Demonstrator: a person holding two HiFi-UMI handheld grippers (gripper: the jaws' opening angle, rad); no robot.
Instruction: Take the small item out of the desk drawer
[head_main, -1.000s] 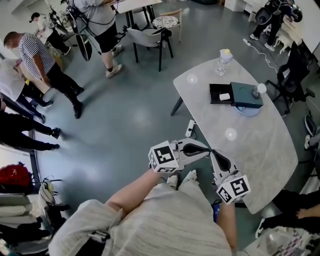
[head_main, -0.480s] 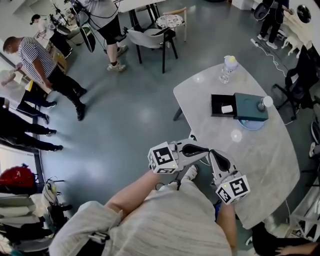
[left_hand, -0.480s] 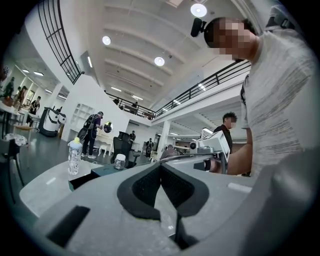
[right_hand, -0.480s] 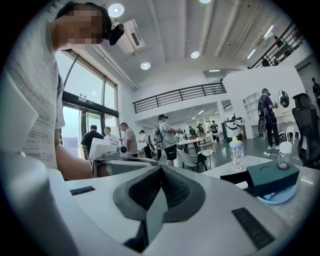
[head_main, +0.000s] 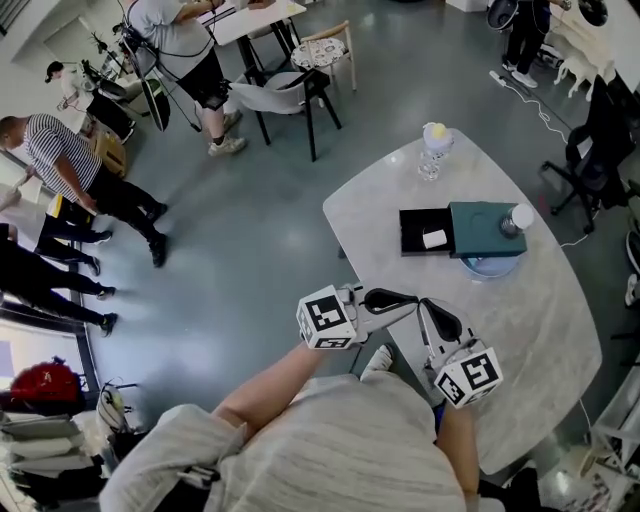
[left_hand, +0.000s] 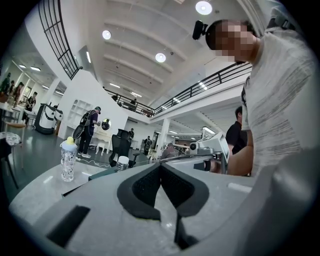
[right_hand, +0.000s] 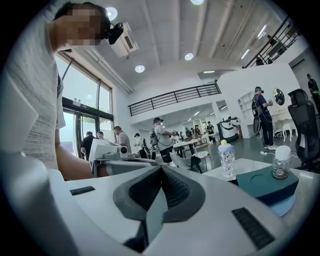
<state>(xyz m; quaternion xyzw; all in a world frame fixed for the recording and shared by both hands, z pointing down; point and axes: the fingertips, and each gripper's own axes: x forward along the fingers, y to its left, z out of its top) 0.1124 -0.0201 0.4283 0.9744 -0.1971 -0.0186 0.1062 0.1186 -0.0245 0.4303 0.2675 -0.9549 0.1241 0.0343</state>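
A teal desk box stands on the grey table, its black drawer pulled out to the left. In the drawer lies a small white item. Both grippers hang close to my body, well short of the box and over the table's near edge. My left gripper is shut and empty, and so is my right gripper. Their tips nearly meet. The left gripper view shows shut jaws with the box far off. In the right gripper view the shut jaws point past the box.
A patterned bottle with a yellow cap stands at the table's far end. A small white-capped bottle sits on the box, which rests on a blue plate. Chairs and several people are on the floor to the left.
The head view has shifted, so the table and box sit lower and further left in it. Both grippers keep their place and stay shut. People in the background have moved.
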